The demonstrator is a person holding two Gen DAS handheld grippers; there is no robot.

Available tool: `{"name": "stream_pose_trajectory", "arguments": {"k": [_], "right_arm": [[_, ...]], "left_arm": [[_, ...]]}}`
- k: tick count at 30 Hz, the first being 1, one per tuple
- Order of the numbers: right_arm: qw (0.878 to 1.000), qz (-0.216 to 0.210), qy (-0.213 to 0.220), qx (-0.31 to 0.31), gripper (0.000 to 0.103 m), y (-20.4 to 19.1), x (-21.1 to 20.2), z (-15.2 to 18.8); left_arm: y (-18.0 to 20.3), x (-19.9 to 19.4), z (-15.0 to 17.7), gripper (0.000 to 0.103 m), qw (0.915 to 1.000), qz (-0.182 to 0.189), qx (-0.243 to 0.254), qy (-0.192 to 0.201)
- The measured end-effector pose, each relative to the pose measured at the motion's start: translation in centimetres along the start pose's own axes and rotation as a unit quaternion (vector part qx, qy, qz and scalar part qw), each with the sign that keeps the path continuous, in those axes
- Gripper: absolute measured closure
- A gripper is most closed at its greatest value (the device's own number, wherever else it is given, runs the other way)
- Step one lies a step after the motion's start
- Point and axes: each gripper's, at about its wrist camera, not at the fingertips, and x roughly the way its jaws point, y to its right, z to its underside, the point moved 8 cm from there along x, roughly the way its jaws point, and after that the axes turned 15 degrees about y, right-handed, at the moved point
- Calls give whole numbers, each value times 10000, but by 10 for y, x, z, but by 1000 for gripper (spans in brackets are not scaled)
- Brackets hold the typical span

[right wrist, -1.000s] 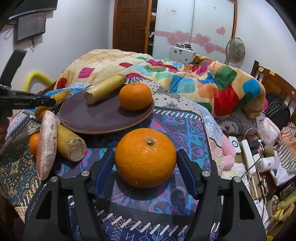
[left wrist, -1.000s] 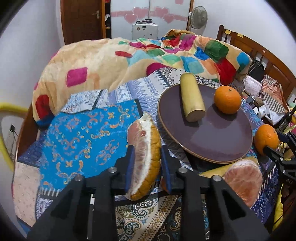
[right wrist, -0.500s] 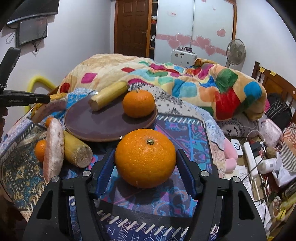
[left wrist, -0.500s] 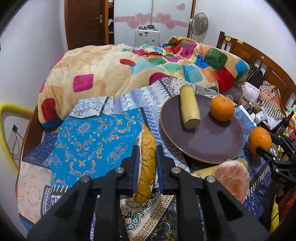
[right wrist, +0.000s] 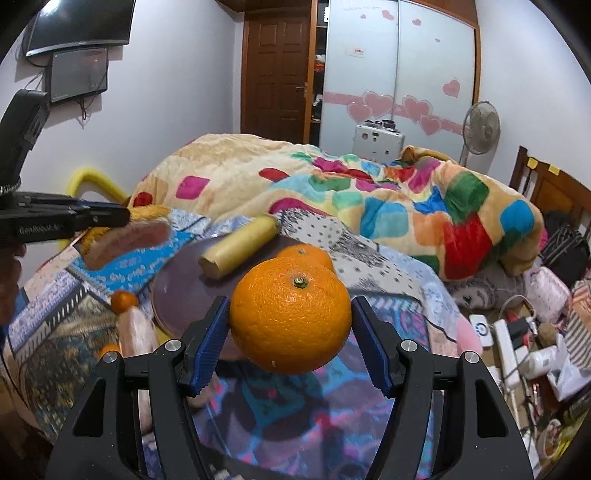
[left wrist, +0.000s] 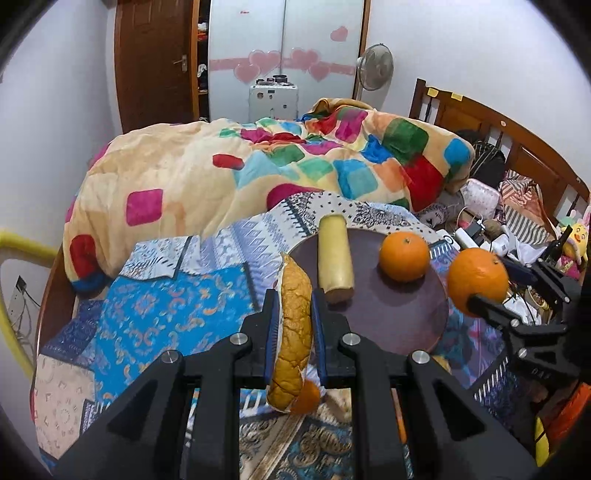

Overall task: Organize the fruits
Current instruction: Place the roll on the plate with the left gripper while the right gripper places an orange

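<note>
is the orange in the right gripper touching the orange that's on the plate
Apart. In the left wrist view, the held orange in the right gripper sits clear of the plate orange, with bedding visible between them. The right wrist view merely overlaps them.

Multicolour patchwork quilt (left wrist: 280,166) heaped across bed, 12 o'clock in both views. Patterned blue bedsheet (left wrist: 155,314) at 8–9 o'clock, left view. Brown door (right wrist: 277,74) at 12 o'clock w/ frosted wardrobe (right wrist: 399,66), pink heart stickers, just beside it at 1. Standing fan (right wrist: 480,127) at 2 o'clock. Wooden headboard (left wrist: 498,133) at 2–3, left view. TV (right wrist: 79,26) on wall at 10–11, right view. Cluttered bags, chargers etc. (right wrist: 517,332) at 4 o'clock.
</note>
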Motion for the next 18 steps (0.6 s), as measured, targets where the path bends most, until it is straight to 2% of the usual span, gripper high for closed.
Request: {"name": "stream_pose_trajectory", "arguments": {"k": [8,18], "right_arm": [[9994,-250,-151,-207,40,-21,37,-6],[9976,-418,-290,-467,39,-30,57,-5]], "left_arm": [[12,32,-6,86,10000,46,68,-38],[24,63,-8,86,9997,179,77,-111]]}}
